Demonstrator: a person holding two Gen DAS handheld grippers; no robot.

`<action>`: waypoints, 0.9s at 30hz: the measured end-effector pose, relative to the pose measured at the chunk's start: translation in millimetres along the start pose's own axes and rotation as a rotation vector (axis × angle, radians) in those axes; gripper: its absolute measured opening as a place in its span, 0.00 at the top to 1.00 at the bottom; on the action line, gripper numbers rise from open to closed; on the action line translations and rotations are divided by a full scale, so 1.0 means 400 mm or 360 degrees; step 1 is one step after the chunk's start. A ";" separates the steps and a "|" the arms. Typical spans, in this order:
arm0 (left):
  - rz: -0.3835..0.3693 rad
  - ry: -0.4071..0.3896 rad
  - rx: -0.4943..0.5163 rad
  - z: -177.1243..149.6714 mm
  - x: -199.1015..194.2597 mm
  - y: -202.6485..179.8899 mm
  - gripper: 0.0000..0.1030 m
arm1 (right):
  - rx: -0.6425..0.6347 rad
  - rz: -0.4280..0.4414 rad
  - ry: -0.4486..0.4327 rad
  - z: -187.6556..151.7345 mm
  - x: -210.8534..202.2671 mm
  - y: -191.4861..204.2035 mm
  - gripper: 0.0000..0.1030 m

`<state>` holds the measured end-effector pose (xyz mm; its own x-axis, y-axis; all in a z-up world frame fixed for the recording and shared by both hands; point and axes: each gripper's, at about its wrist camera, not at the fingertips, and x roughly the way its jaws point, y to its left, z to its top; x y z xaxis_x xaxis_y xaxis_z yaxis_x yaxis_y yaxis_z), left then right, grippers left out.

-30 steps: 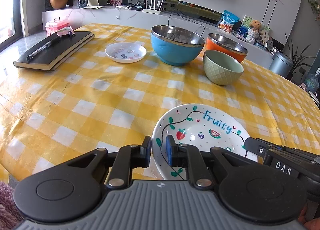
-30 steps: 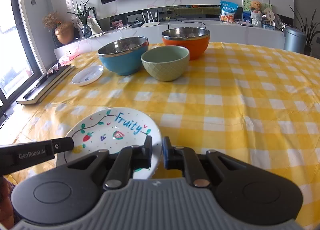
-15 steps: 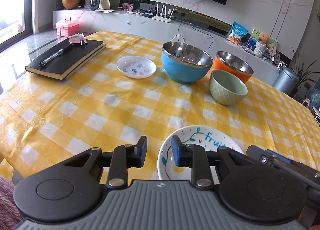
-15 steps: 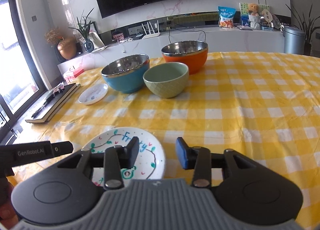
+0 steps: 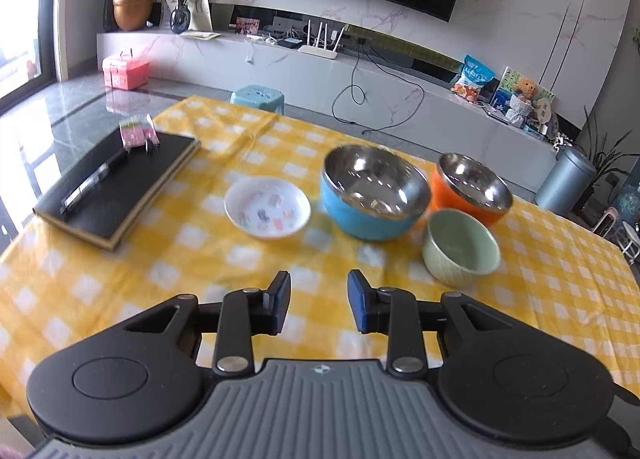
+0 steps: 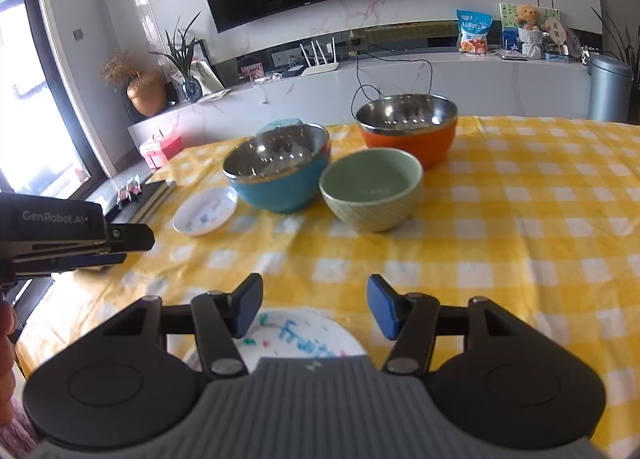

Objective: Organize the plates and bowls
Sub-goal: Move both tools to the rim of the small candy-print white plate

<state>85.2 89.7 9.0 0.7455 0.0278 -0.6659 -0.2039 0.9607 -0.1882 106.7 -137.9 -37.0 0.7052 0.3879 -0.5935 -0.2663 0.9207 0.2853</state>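
My left gripper (image 5: 319, 305) is open and empty, raised above the yellow checked table. Ahead of it stand a small white plate (image 5: 267, 212), a blue steel-lined bowl (image 5: 374, 193), an orange steel-lined bowl (image 5: 472, 189) and a green ceramic bowl (image 5: 461, 246). My right gripper (image 6: 315, 306) is open and empty above the white "Fruity" plate (image 6: 304, 339), which lies near the table's front edge, partly hidden by the gripper body. The right wrist view also shows the blue bowl (image 6: 280, 171), green bowl (image 6: 372, 189), orange bowl (image 6: 408, 131), small plate (image 6: 205, 211) and the left gripper's body (image 6: 60, 235).
A black notebook (image 5: 116, 189) with a pen and clips lies at the table's left. Beyond the table are a blue stool (image 5: 258, 97), a white TV bench (image 5: 360, 79), a pink box (image 5: 125, 73) and a grey bin (image 5: 566, 183).
Both grippers opened, let go of the Fruity plate and rose up and back. The plate has dropped out of the left wrist view.
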 end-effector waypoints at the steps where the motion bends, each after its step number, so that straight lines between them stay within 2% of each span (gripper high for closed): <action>1: 0.0014 -0.0005 0.0003 0.013 0.010 0.009 0.65 | 0.0009 0.0013 -0.0002 0.009 0.010 0.007 0.44; 8: 0.0081 -0.0028 -0.0121 0.085 0.090 0.107 0.65 | 0.0096 0.0181 0.0008 0.055 0.090 0.070 0.44; 10: 0.0095 -0.0030 -0.0162 0.098 0.118 0.137 0.65 | 0.0095 0.0221 0.0010 0.065 0.119 0.092 0.47; 19: 0.0026 -0.0014 -0.0346 0.086 0.247 0.227 0.65 | 0.0193 0.0245 0.0102 0.102 0.294 0.143 0.66; 23: -0.0030 0.0017 -0.0424 0.078 0.292 0.240 0.65 | 0.0254 0.0249 0.0146 0.114 0.372 0.160 0.69; 27: -0.0004 -0.0010 -0.0396 0.074 0.325 0.238 0.70 | 0.0327 0.0224 0.0193 0.113 0.436 0.174 0.73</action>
<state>181.5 192.8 -73.9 0.7497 0.0280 -0.6611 -0.3516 0.8632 -0.3622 240.9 -8.1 -86.7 0.5834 0.5252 -0.6195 -0.2084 0.8341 0.5108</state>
